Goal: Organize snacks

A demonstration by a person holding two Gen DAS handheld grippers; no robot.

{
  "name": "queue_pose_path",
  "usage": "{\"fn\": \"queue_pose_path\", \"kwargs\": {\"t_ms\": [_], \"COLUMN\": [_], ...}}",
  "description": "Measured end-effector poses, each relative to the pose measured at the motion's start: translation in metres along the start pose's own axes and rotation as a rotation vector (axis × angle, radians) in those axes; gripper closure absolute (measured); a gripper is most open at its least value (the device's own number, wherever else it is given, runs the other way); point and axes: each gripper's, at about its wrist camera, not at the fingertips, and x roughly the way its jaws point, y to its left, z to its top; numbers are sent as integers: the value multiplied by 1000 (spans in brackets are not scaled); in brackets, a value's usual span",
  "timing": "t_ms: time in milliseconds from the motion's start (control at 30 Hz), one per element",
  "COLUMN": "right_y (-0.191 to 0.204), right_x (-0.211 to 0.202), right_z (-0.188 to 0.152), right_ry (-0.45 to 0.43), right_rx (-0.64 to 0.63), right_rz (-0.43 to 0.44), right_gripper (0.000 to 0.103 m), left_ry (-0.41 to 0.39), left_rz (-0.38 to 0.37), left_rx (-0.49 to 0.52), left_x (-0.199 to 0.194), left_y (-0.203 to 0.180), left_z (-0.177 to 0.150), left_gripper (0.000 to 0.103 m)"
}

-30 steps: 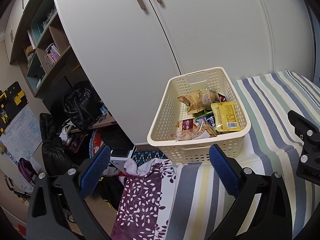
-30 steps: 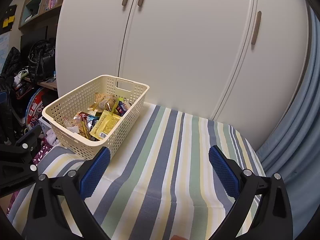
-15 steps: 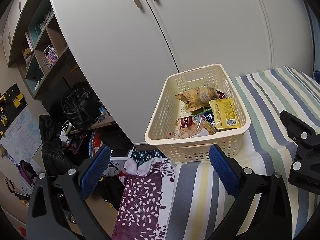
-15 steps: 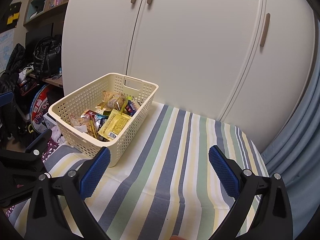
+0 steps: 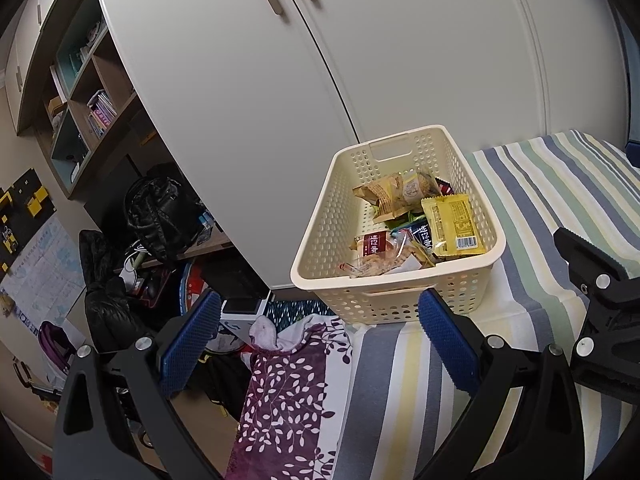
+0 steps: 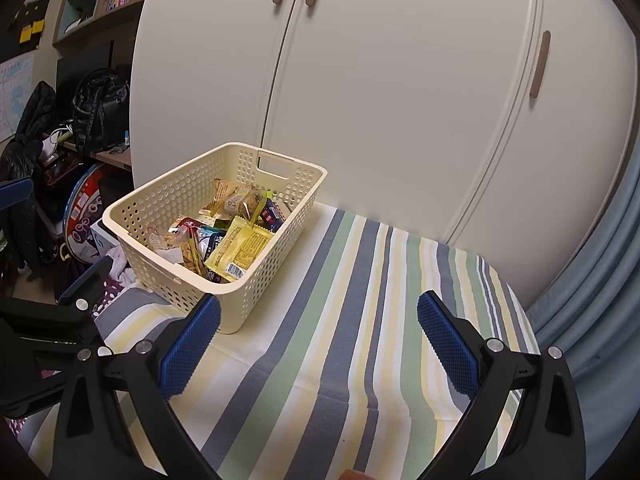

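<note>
Left gripper (image 5: 320, 336) spread wide and empty, hovering short of the basket (image 5: 320, 236) at the striped cloth's (image 6: 360, 320) left edge. Snack packets (image 6: 224, 236) piled loosely inside the basket, none left on the cloth: probably nearly finished. Right gripper (image 6: 318, 334) likewise wide open, holding nothing, over bare stripes.

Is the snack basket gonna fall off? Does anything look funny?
A little. The cream basket sits right at the corner of the striped cloth, its near left side by the edge above the floor clutter. The snacks inside are a jumbled heap; the yellow packet leans on the wall. Nothing has spilled. Both grippers are open and empty.
</note>
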Motion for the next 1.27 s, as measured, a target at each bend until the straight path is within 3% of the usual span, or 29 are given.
{"fn": "queue_pose_path", "kwargs": {"t_ms": [1267], "right_y": [-14], "right_x": [-2], "right_z": [-4], "right_ry": [6], "right_rx": [8], "right_rz": [17], "right_gripper": [5], "left_ry": [-6], "left_rz": [6], "left_rx": [32], "left_x": [-5], "left_y": [-17], "left_z": [5], "left_gripper": [3]}}
